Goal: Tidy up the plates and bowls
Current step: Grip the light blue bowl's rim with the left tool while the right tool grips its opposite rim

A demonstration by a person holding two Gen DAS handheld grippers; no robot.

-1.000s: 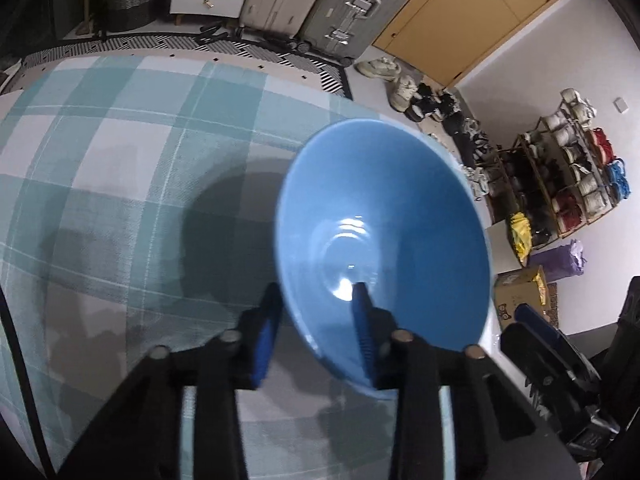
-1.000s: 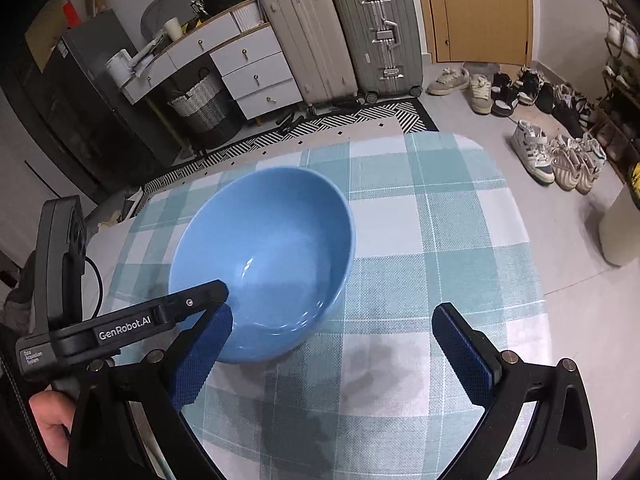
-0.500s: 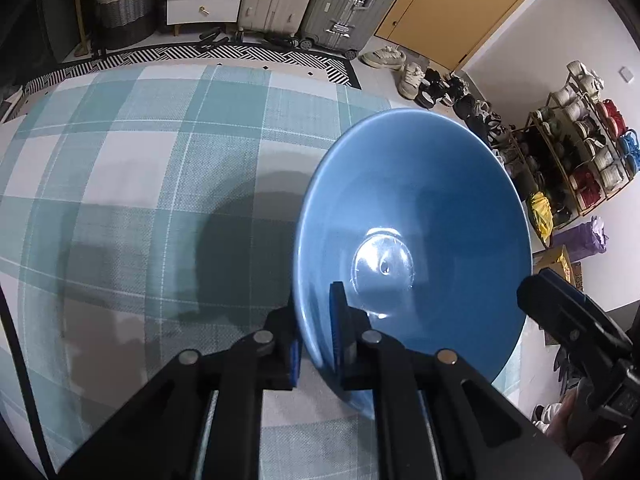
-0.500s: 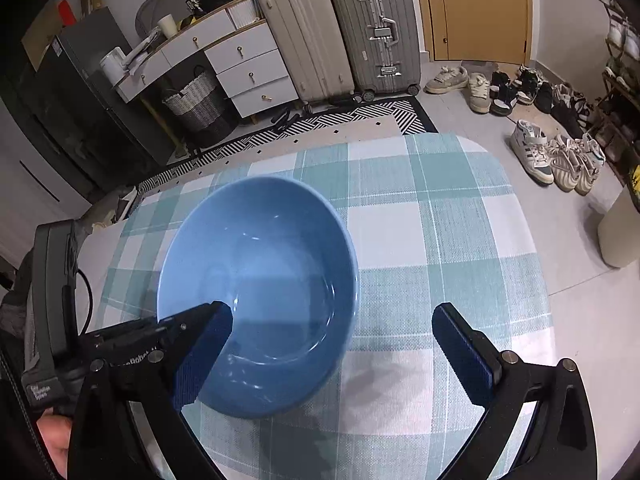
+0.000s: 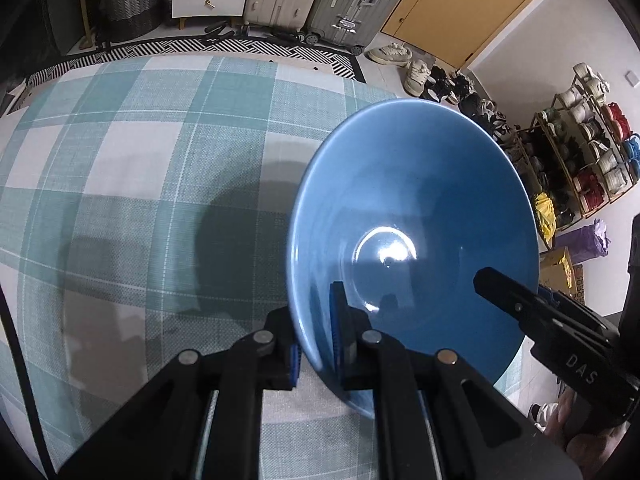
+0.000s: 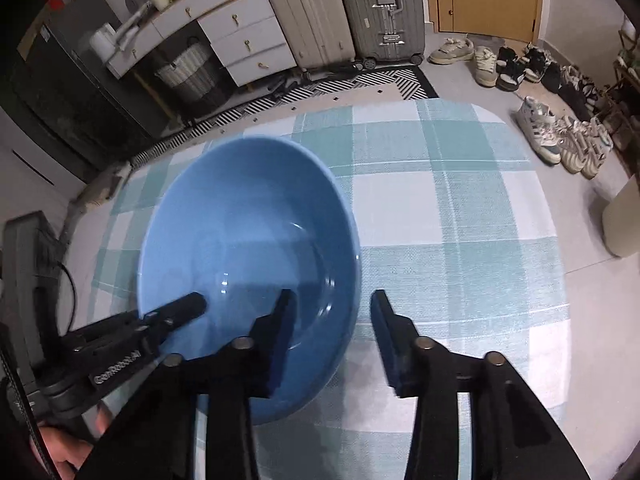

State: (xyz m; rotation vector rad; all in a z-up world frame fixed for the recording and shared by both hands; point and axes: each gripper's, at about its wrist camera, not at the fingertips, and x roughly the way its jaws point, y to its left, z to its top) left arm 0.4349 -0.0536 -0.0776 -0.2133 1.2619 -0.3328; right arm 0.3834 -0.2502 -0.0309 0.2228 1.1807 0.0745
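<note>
Bowl tipped, mouth toward left cam, no long axis, round. Plain glossy blue, empty, above checked cloth. Left gripper clamped on near rim. Right gripper just been closing, straddling opposite rim, pads not pressing.

We see a dimly, evenly lit room through two fisheye lenses, with black, curved corners. A bright glare spot sits in the blue bowl. Soft dark shadows fall on the checked surface to the bowl's left. The right view is slightly motion-blurred.
</note>
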